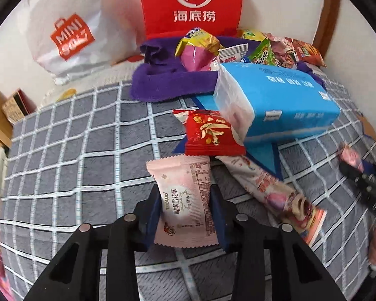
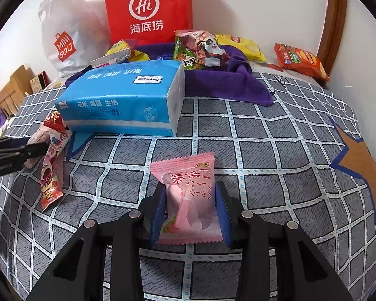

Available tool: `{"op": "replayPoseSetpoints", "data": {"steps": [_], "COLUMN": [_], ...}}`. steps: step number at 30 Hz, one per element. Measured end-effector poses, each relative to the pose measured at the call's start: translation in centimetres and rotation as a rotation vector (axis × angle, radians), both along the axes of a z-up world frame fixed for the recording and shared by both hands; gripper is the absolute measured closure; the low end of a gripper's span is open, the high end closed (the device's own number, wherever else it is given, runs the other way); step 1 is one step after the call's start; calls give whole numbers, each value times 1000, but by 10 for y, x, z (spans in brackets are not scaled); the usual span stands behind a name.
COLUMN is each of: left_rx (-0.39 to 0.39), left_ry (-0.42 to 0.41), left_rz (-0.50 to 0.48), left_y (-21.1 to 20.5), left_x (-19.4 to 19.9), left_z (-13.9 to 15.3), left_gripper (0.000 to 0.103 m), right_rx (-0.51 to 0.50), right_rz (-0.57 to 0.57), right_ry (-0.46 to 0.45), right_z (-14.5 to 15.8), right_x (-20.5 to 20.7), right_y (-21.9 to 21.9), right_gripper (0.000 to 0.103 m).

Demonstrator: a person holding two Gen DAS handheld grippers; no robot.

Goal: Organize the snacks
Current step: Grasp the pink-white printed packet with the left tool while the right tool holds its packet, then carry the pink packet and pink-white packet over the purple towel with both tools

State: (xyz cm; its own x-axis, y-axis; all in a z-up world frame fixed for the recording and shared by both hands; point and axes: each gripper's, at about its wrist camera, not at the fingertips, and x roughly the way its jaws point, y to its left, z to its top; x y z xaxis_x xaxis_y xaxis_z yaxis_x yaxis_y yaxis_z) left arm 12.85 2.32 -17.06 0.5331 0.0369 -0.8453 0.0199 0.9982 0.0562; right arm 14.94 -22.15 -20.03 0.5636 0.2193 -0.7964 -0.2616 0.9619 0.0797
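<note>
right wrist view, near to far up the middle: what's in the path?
Right gripper → pink snack held in its jaws → bare checked cloth → blue tissue pack → purple towel → red bag.

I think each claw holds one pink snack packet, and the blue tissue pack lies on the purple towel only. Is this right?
Not quite. The right wrist view shows the blue tissue pack lying mostly on the checked cover, only its far end reaching the purple towel. Each claw does hold a pink packet.

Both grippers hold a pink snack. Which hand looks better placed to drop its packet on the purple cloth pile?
Probably right: its gripper faces bare blanket up to the purple cloth; the left gripper has the tissue pack in between.
</note>
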Motion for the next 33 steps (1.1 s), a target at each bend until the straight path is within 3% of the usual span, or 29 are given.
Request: {"op": "replayPoseSetpoints", "data": {"steps": [4, 8, 14, 25, 33], "left_rx": [60, 37, -60, -40, -122], "left_ry": [-44, -85, -81, -78, -47], "left_rz": [14, 43, 59, 55, 65], "left_y": [1, 6, 16, 11, 23], "left_x": [-9, -8, -6, -5, -10], "left_z": [-2, -5, -7, -7, -1], "left_gripper": [68, 65, 63, 62, 70], "right_rx": [-11, -7, -2, 2, 19], "right_rz": [5, 29, 28, 29, 26], "right_ry": [-9, -5, 1, 4, 3], "right_z": [1, 0, -1, -2, -1], "right_x": [0, 4, 6, 7, 7], "right_y": [3, 7, 7, 7, 5], "right_gripper": [65, 65, 64, 64, 66]}}
